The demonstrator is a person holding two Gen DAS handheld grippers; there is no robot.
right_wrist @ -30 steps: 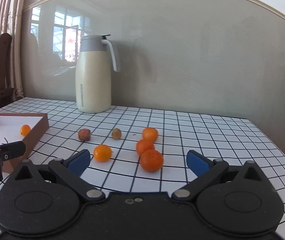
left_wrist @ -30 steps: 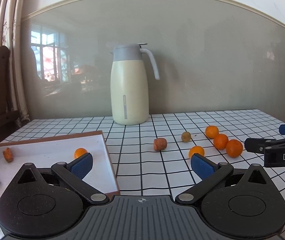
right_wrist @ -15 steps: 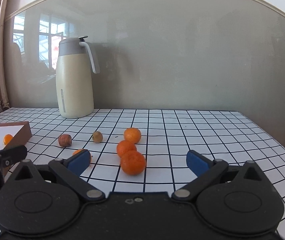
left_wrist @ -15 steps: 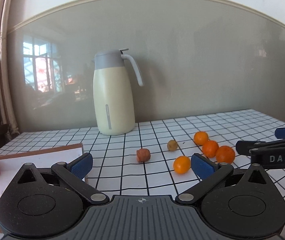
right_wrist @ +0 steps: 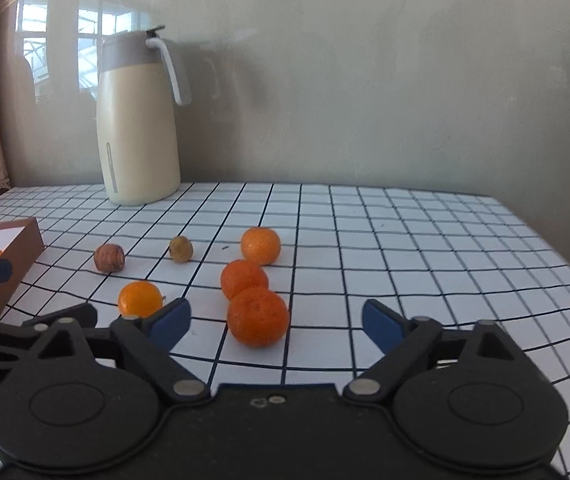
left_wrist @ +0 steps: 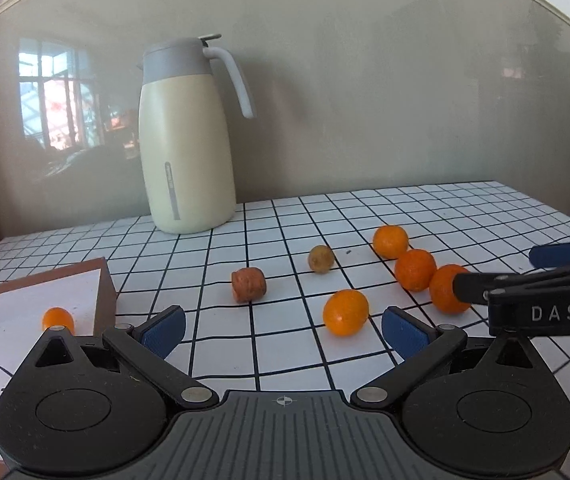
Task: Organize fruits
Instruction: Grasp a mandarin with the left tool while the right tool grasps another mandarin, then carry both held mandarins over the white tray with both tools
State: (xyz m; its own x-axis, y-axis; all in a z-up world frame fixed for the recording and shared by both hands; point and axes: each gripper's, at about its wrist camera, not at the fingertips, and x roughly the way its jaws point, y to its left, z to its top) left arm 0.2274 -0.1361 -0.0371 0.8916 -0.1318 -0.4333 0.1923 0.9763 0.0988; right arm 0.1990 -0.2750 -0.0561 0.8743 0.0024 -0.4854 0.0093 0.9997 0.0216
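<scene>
Left gripper [left_wrist: 283, 334]: jaws spread wide, nothing between the pads. It hangs low over the near table [left_wrist: 465, 216], just beside the right wall of the box [left_wrist: 107, 292].

Right gripper [right_wrist: 275, 320]: jaws closing but not yet on anything. The near orange [right_wrist: 258, 317] sits just ahead of the gap, nearer the left pad; neither pad touches it. In the left wrist view this gripper enters from the right edge and partly covers that same orange.

Fruit on the table, near to far:
- Small orange [left_wrist: 345, 312], just ahead of the left gripper's right pad, apart from the others.
- Near orange, then a middle orange [right_wrist: 244, 279] touching it from behind.
- Far orange [right_wrist: 261, 245], close behind the middle one; contact cannot be confirmed.
- Brown fruit [left_wrist: 248, 284], left of the group, lying on its side by the look of it; its kind is unclear.
- Dull green fruit [left_wrist: 321, 258], between the brown fruit and the far orange, a little farther back.

Box: at the near left, white inside, holding one small fruit [left_wrist: 58, 319] close to its right wall.

Jug [left_wrist: 187, 140]: cream with a grey lid, upright at the far edge of the table against the wall.
</scene>
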